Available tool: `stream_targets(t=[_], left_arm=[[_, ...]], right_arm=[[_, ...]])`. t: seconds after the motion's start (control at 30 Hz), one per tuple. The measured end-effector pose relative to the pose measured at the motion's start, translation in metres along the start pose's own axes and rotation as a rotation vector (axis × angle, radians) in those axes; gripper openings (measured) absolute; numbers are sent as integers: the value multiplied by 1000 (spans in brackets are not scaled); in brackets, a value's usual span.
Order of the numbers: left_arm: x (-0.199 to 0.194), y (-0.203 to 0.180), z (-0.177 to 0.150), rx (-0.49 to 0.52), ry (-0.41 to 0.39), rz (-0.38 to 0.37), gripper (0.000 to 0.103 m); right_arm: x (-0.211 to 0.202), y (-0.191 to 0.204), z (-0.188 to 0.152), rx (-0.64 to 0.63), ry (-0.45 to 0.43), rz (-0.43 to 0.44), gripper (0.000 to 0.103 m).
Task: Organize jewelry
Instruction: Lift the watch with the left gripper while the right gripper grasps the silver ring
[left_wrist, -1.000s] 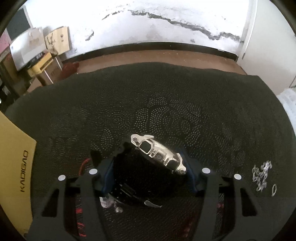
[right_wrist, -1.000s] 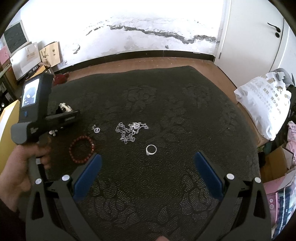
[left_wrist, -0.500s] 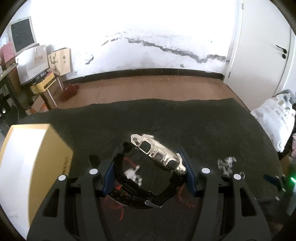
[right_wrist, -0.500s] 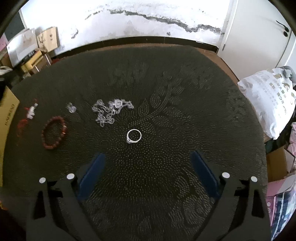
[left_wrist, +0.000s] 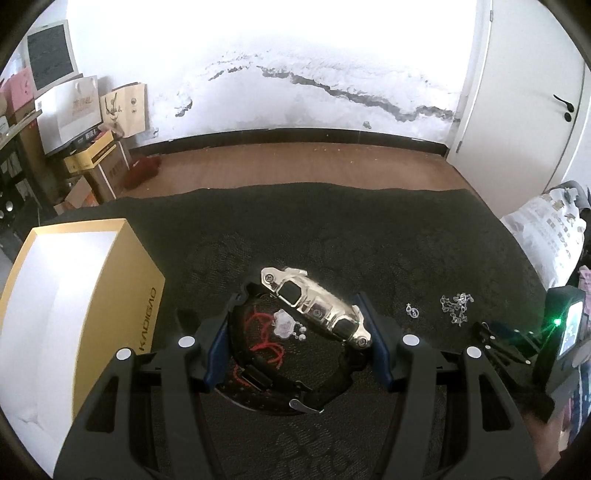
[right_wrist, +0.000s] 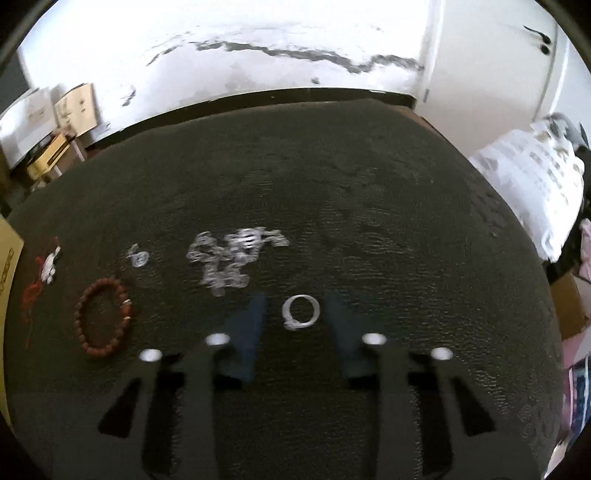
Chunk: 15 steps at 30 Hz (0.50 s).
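My left gripper (left_wrist: 295, 314) is shut on a watch (left_wrist: 314, 306) with a silver case and black strap, held above the dark cloth. An open yellow box (left_wrist: 74, 295) with a white inside stands to its left. My right gripper (right_wrist: 295, 306) is open and low over the cloth, its fingers either side of a silver ring (right_wrist: 300, 312). A silver chain (right_wrist: 232, 258), a small silver charm (right_wrist: 138, 256), a brown bead bracelet (right_wrist: 105, 317) and a red cord pendant (right_wrist: 44, 269) lie to the ring's left. The right gripper also shows in the left wrist view (left_wrist: 498, 338).
The jewelry lies on a dark patterned cloth (right_wrist: 369, 203). A white printed bag (right_wrist: 532, 184) sits off its right edge. Boxes and paper bags (left_wrist: 85, 122) stand by the back-left wall. A wooden floor strip (left_wrist: 295, 162) runs behind the cloth.
My left gripper has lifted the watch up, and the yellow box has come into fuller view. My right gripper has dropped toward the ring and its fingers have narrowed around it.
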<state>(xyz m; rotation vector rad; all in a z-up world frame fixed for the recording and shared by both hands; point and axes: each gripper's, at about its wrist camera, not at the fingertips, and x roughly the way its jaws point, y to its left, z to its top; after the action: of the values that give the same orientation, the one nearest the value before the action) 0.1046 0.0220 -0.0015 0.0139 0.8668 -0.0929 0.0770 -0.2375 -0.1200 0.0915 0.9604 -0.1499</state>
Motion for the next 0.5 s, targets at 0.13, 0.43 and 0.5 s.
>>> stream_targets(t=[0.13, 0.43, 0.5], left_arm=[[-3, 6, -1, -4, -1, 3, 60], [-15, 5, -2, -2, -23, 18, 60], [-17, 5, -3, -2, -16, 14, 60]], right_arm=[[1, -1, 0, 10, 20, 24, 19], [-28, 13, 8, -43, -23, 43, 19], [-38, 21, 13, -55, -31, 60, 19]])
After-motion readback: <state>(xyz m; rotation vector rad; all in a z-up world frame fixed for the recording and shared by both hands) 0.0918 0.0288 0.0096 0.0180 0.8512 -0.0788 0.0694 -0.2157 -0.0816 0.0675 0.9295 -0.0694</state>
